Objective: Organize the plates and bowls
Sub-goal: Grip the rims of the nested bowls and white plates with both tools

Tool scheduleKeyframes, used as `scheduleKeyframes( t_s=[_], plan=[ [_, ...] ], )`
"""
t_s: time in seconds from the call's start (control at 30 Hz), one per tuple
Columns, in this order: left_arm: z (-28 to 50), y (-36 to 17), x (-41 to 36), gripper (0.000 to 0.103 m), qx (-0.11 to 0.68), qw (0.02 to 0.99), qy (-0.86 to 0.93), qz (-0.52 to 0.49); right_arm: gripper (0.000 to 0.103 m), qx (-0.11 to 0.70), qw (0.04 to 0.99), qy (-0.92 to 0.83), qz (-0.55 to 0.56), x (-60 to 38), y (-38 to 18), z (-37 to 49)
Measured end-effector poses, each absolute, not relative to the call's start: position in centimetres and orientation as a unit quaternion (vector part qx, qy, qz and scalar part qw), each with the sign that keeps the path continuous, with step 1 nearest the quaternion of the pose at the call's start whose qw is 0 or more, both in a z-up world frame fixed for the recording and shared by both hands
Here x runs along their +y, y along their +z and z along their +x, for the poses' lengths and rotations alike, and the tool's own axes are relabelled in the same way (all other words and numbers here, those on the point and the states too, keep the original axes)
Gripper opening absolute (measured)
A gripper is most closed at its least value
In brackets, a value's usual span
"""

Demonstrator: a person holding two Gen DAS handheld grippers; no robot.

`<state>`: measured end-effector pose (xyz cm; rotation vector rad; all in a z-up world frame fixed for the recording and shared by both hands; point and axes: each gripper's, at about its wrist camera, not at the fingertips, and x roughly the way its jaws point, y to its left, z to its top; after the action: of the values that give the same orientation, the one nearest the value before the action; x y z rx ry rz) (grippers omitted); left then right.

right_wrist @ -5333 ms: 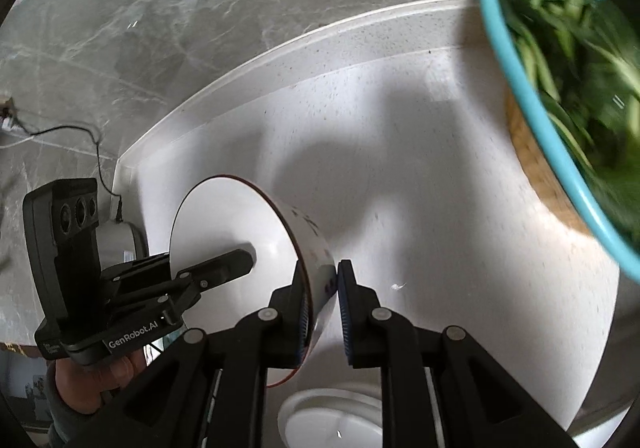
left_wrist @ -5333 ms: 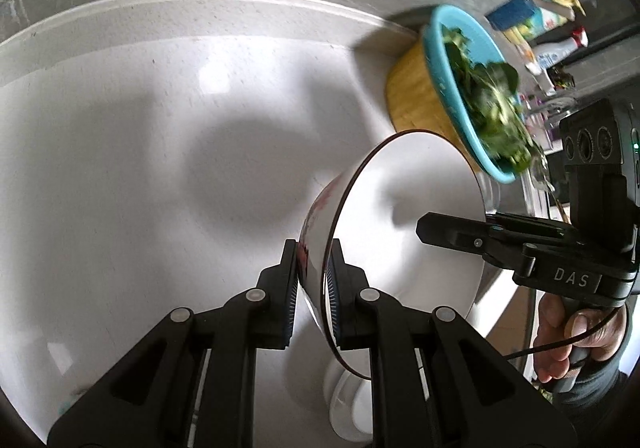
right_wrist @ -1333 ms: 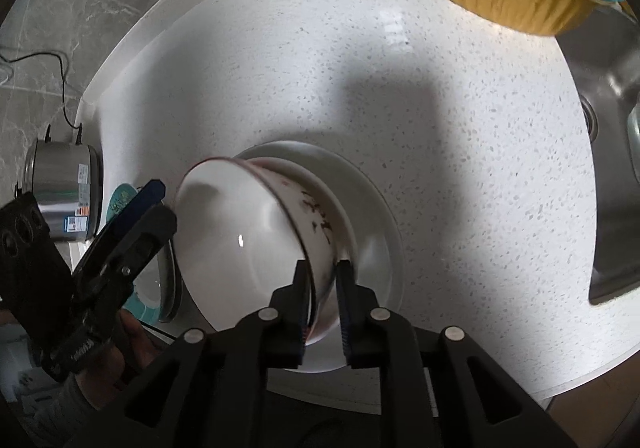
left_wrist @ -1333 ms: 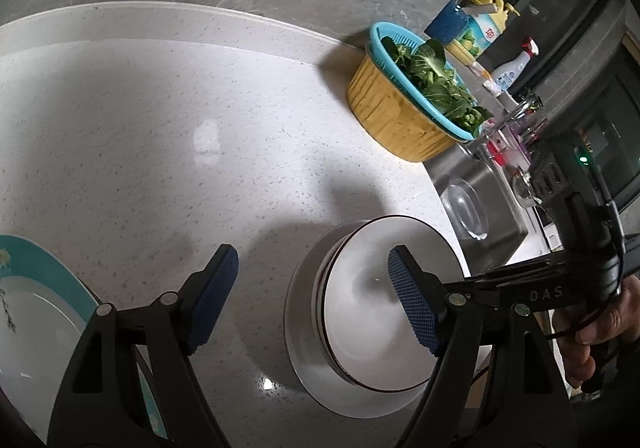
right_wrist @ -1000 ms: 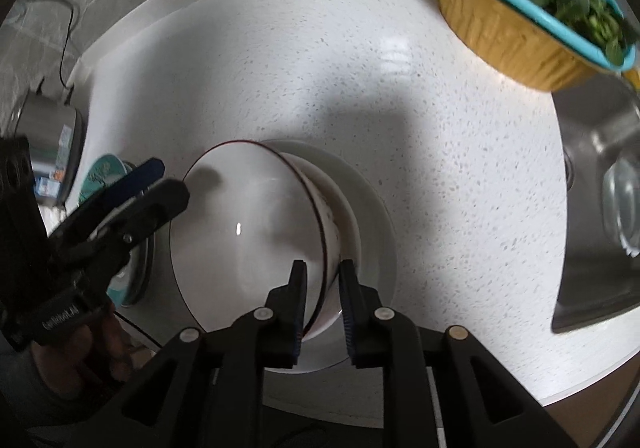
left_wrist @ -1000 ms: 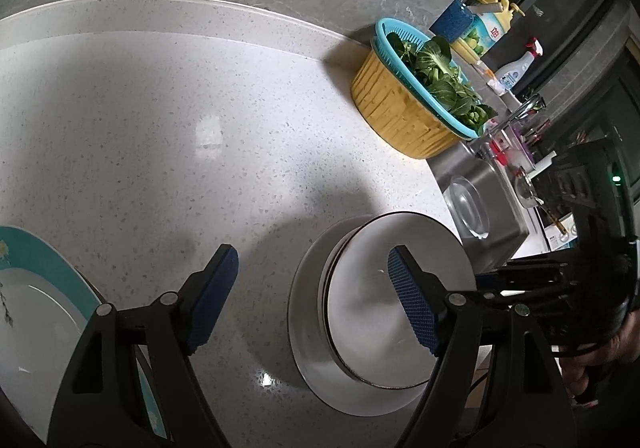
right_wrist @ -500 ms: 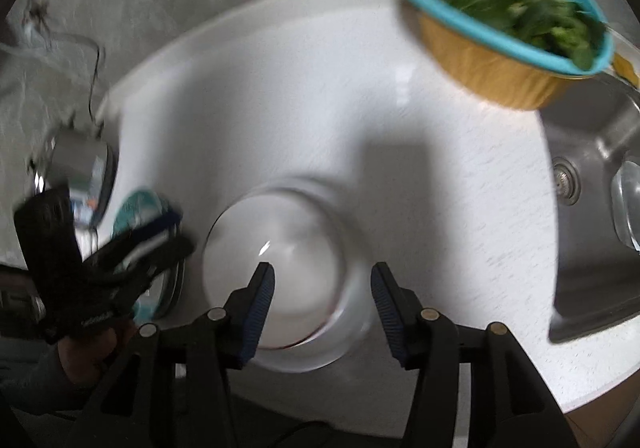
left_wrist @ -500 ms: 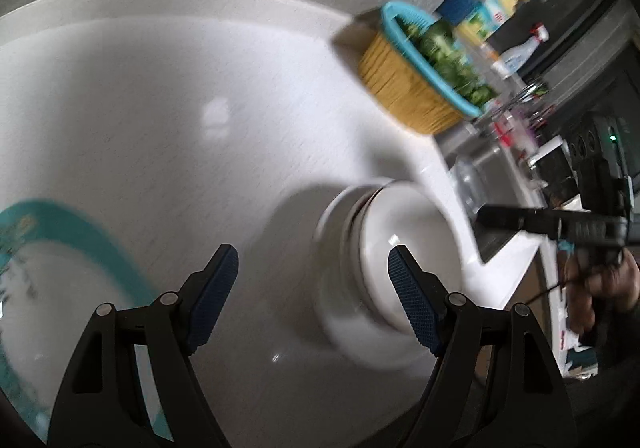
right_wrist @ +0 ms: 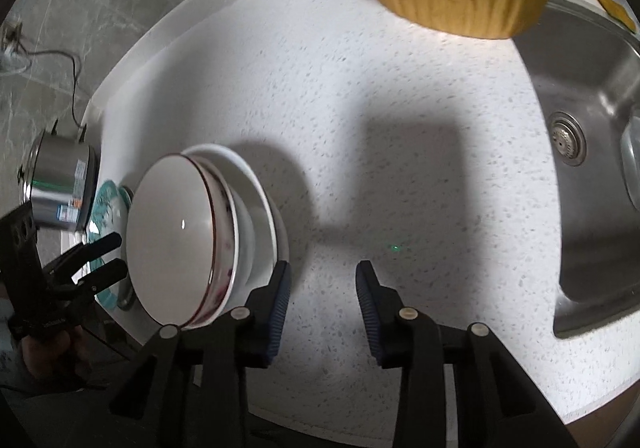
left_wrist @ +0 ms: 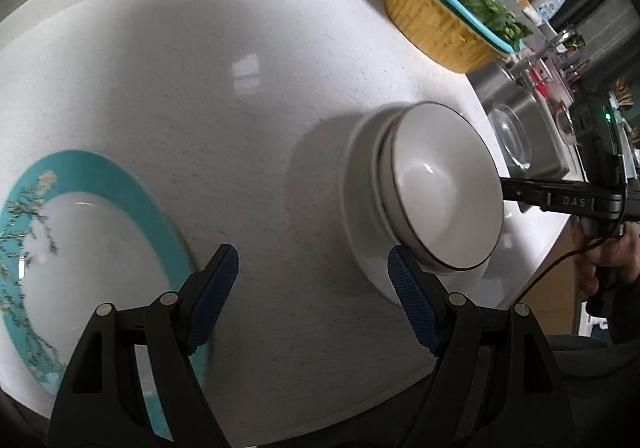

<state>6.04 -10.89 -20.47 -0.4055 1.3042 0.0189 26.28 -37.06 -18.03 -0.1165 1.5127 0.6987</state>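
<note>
Your right gripper, fingers just narrowing on nothing, has let the bowl go; the left gripper gapes empty. The stack near the desk front edge could get knocked off.

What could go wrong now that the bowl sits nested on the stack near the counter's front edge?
1. The stacked bowl stands near the counter edge; a sideways knock might tip it off.
2. The left gripper, open, hovers beside the teal-rimmed plate; a hasty descent could chip its rim.
</note>
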Motion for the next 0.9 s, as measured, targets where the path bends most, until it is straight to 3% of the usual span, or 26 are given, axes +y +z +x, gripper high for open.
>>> scheduleKeyframes(
  t_s=[0.37, 0.6, 0.67, 0.8, 0.9],
  plan=[
    [5.9, -21.8, -11.2, 0.076, 0.606, 0.768, 0.03, -0.207, 0.033, 0.654, 0.667, 0.351, -0.064, -36.3, -15.5, 26.8],
    [6.6, -23.4, -12.3, 0.074, 0.617, 0.763, 0.035, -0.187, 0.031, 0.672, 0.637, 0.368, -0.089, -34.9, -18.1, 26.3],
    [6.9, -23.8, -12.5, 0.068, 0.619, 0.764, 0.039, -0.18, 0.031, 0.673, 0.633, 0.371, -0.094, -34.8, -18.9, 26.2],
    [7.9, -24.8, -13.2, 0.045, 0.621, 0.762, 0.037, -0.177, 0.027, 0.657, 0.64, 0.384, -0.103, -34.3, -19.5, 26.4],
    [8.4, -25.2, -13.6, 0.041, 0.614, 0.769, 0.03, -0.177, 0.025, 0.635, 0.655, 0.391, -0.123, -33.8, -19.4, 26.3]
  ],
)
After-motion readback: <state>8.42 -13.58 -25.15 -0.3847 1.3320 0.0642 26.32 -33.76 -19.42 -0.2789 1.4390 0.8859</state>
